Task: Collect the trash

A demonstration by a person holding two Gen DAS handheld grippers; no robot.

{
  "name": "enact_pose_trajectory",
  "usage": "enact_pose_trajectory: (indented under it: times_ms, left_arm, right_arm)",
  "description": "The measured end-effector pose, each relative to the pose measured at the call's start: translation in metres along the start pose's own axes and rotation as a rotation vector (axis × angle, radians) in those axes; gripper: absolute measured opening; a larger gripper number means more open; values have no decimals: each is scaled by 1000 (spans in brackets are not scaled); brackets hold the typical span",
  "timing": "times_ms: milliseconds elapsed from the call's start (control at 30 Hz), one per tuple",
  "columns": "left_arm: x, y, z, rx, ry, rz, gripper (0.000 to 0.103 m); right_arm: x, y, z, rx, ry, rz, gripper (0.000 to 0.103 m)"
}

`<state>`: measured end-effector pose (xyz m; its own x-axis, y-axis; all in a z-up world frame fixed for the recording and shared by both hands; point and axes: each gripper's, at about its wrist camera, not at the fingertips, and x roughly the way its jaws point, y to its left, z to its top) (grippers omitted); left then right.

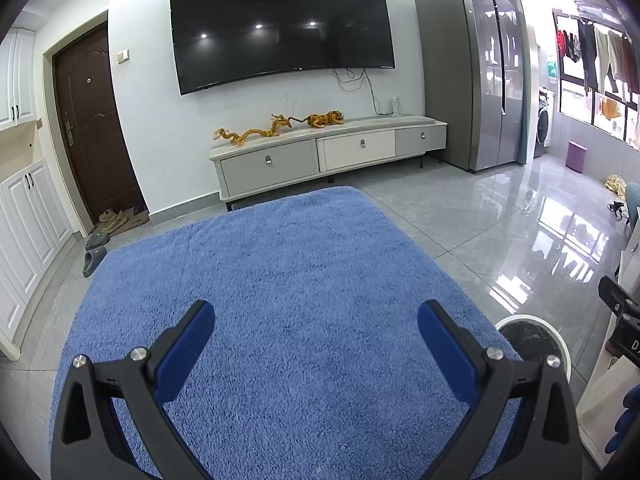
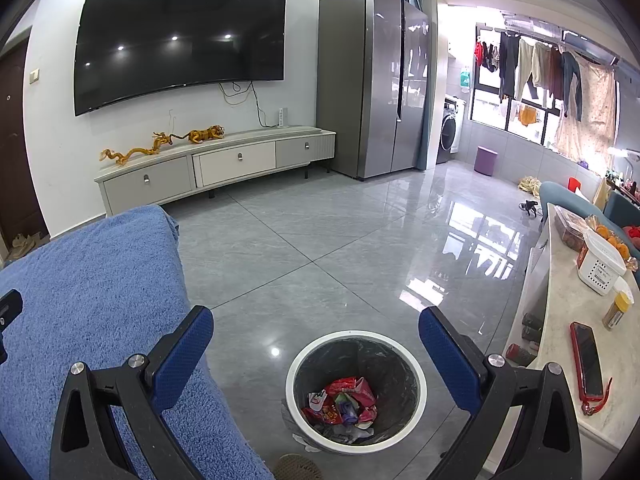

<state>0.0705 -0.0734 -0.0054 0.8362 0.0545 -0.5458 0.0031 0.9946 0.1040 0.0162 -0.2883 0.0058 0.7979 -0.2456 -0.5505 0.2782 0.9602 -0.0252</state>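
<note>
Hovering with fingers spread and empty, the right gripper [image 2: 316, 336] sits above the trash bin [image 2: 356, 390] holding wrappers [image 2: 344, 400], while the equally spread left gripper [image 1: 316, 332] overlooks the blue towel [image 1: 280, 280], risking overlooked scraps.

Rug [image 1: 280, 280]: plain blue, shaggy pile. Bin [image 2: 416, 368]: white rim, black liner. Wrappers [image 2: 344, 400] inside: mostly red, some white and purple. Gripper pads [image 2: 184, 356]: blue, fine dotted texture, on black frames. Floor [image 2: 340, 248]: glossy grey tiles with dark joints. TV [image 1: 280, 28]: black. Cabinet [image 1: 332, 152]: grey and white drawer fronts. Figurines [image 1: 280, 128]: orange-gold. Phone [image 2: 588, 364]: red case. Stool [image 2: 485, 161]: purple.
</note>
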Motion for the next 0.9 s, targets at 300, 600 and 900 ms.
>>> enact_pose_trajectory:
  times_ms: [300, 600, 900]
  left_arm:
    - [-1, 1, -1, 3, -3, -10, 102]
    - [-2, -3, -3, 0, 0, -21, 102]
    - [-4, -1, -4, -7, -2, -30, 102]
  right_arm:
    - [0, 0, -1, 0, 0, 0, 103]
    - [-1, 1, 0, -1, 1, -1, 103]
    - [-1, 1, 1, -3, 0, -2, 103]
